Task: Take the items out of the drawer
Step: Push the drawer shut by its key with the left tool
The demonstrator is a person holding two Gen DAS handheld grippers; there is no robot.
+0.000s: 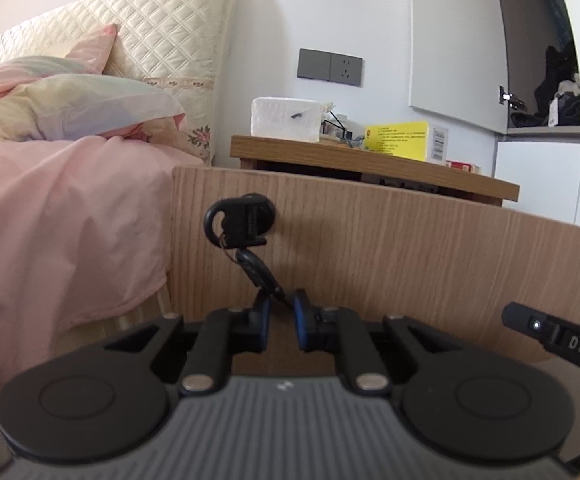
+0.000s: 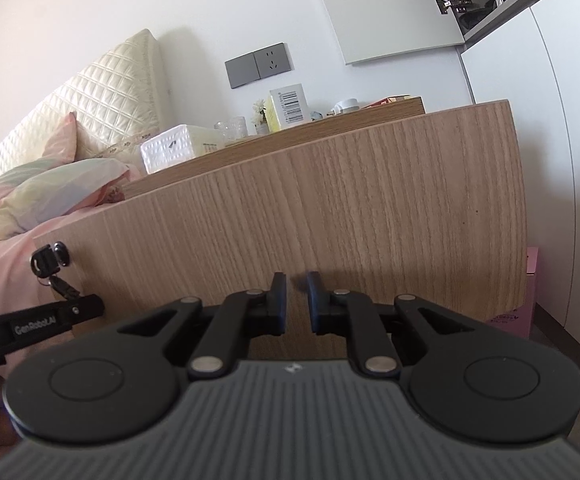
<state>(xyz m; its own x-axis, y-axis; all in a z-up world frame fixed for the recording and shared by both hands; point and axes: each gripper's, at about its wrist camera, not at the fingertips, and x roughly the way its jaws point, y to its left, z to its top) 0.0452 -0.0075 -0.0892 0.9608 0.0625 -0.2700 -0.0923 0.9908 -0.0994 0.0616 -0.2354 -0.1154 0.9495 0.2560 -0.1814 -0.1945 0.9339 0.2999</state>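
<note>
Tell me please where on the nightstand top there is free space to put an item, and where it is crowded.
The nightstand top shows a bare strip along its front edge, in front of the white box. Behind, it is crowded: white box, small glass items, yellow box, red pack. The pink bedding beside the drawer front is also free.

drawer inside: hidden behind its front | yellow box print: perhaps text, too small

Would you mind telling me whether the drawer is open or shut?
Open. In the left wrist view the drawer front stands forward of the nightstand top, with a dark gap behind it. Its contents are hidden.
</note>
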